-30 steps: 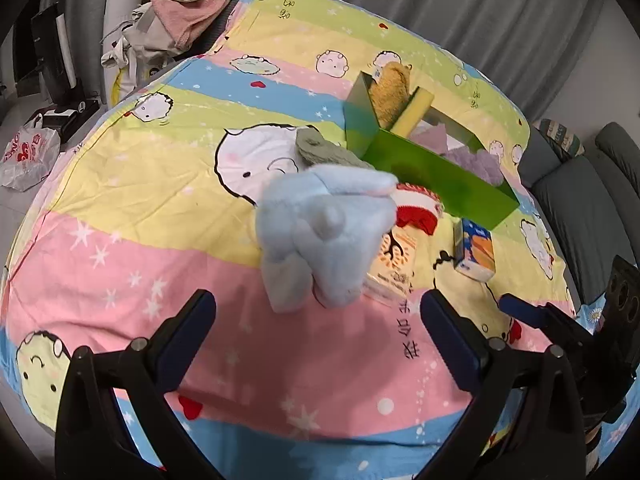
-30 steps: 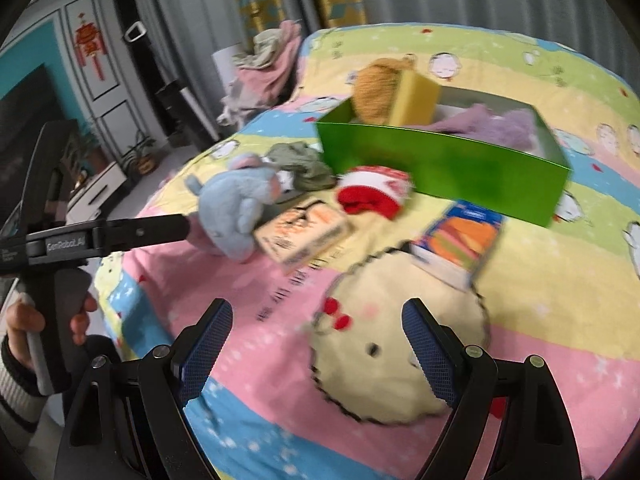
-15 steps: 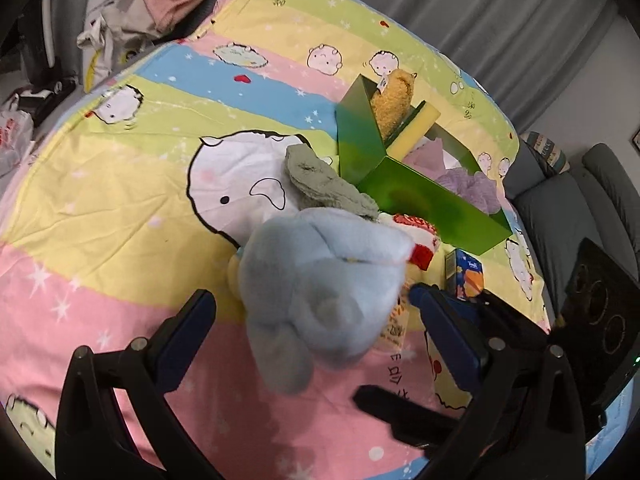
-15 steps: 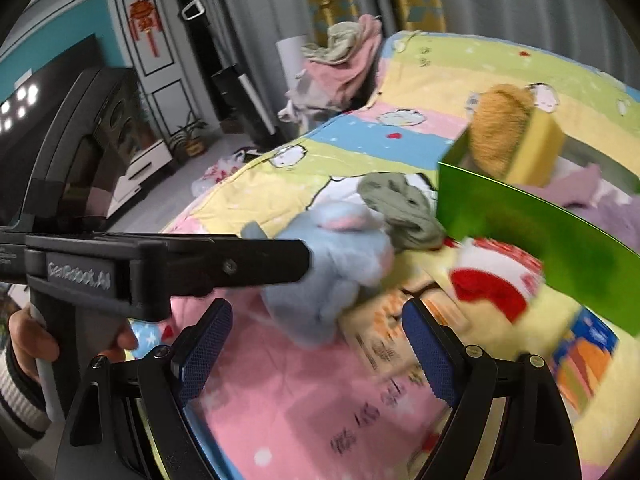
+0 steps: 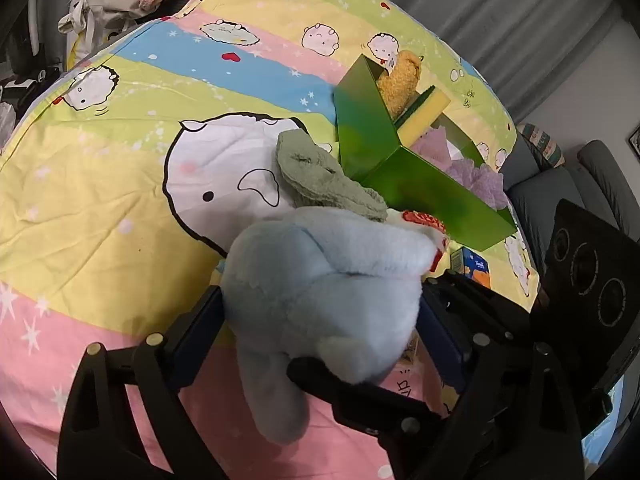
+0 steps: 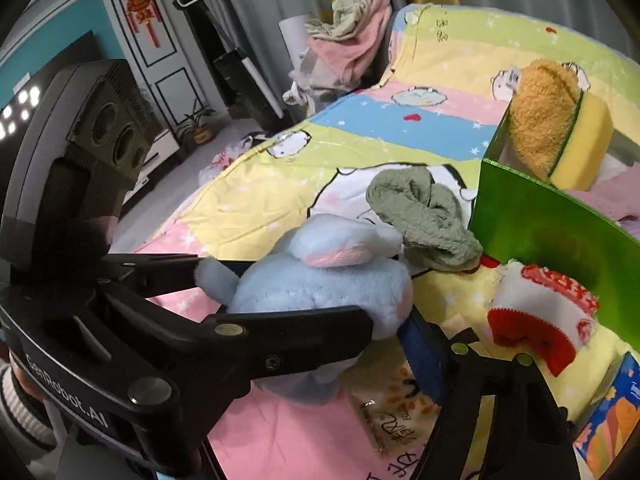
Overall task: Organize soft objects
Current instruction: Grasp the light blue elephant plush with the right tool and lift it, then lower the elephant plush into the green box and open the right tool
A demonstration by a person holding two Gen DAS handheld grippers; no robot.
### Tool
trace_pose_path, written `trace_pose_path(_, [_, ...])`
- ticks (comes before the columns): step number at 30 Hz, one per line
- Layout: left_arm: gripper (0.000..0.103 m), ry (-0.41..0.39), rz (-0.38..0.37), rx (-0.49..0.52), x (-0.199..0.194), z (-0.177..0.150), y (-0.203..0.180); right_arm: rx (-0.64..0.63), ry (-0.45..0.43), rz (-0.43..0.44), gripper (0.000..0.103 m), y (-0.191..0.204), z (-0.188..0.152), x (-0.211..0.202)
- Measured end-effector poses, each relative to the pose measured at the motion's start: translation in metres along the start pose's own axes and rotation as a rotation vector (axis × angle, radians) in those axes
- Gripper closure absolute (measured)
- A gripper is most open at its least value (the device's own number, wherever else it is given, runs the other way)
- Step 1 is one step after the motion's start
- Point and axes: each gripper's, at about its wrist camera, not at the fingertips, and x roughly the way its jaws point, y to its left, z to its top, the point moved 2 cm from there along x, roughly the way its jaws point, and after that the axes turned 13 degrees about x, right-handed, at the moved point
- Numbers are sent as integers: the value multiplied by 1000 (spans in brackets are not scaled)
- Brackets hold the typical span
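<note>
A pale blue plush toy (image 5: 320, 292) (image 6: 320, 288) lies on the striped bedspread (image 5: 100, 208). My left gripper (image 5: 320, 304) straddles it, its jaws closing, and both blue pads (image 5: 196, 340) touch the plush's sides. My right gripper (image 6: 316, 340) comes in from the other side, jaws closing too. One right pad (image 6: 420, 344) is beside the plush, and the other finger is hidden behind the left gripper's body. A grey-green cloth (image 5: 320, 176) and a red and white knit piece (image 6: 536, 320) lie just beyond, by the green box (image 5: 420, 196).
The green box (image 6: 540, 232) holds a brown plush (image 6: 544, 120), a yellow sponge (image 6: 584, 144) and a purple cloth (image 5: 476, 180). A small orange carton (image 6: 384, 412) and a blue carton (image 6: 612, 412) lie near the plush. Clothes (image 6: 348, 40) are heaped past the bed's far end.
Both grippers moved in on the blue plush, which now sits between the left fingers instead of ahead of them. The right gripper swung left, away from the round cushion print.
</note>
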Motion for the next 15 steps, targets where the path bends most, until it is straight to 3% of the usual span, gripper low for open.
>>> trace_pose_path(6, [16, -19, 1, 3, -8, -3, -4, 2, -8, 34, 38, 2, -1, -2])
trace_pose_path(15, [16, -96, 38, 118, -44, 2, -51, -56, -123, 50, 39, 24, -6, -48])
